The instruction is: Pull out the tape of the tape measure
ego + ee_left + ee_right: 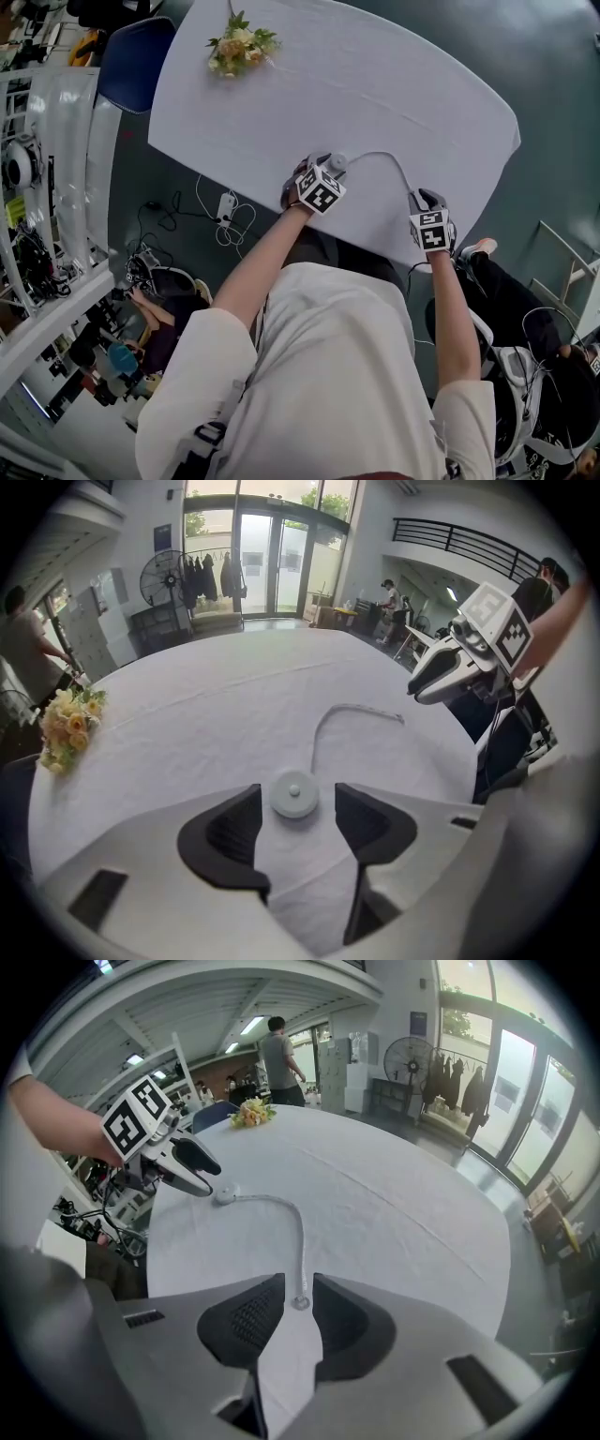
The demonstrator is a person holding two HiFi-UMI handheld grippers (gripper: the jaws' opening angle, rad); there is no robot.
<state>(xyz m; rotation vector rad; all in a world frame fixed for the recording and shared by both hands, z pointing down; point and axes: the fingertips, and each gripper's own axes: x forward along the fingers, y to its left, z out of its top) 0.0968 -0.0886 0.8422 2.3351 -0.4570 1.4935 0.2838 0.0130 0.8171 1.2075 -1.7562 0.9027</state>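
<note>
Bright tall glass doors (pixel 267 560), standing fan (pixel 165 577), mezzanine railing (pixel 459 541), grey floor (pixel 553 75), blue chair (pixel 136 61), white shelving (pixel 56 141)

Matt tablecloth (pixel 234 705), smooth plastic tape measure (pixel 294 794)

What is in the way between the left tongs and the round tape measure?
Nothing visible. The tape measure lies on the white tablecloth right between the left tongs, which stand open on either side without touching it.

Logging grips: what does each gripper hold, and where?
Left gripper: nothing; open around tape measure case. Right gripper: tape's end between jaws, grip unclear.
</note>
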